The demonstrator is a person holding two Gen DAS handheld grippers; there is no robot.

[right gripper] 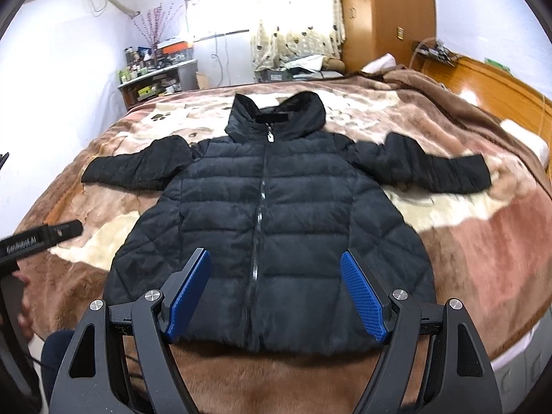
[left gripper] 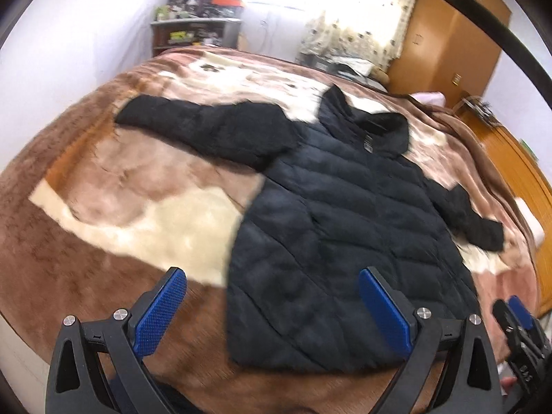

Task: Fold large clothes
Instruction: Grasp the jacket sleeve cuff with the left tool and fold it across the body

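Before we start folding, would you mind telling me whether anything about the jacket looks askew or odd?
Nothing stands out. The jacket lies flat on the blanket, zipped, front up, sleeves spread. Both the left gripper and the right gripper are open above its hem.

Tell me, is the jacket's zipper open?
No, the zipper is closed all the way up the jacket, which lies flat, front up, on the blanket.

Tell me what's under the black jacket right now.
The black jacket lies flat, zipped, sleeves spread, on the brown and cream blanket covering the bed. Whatever is beneath its body is hidden. Both tongs, left and right, are open, holding nothing.
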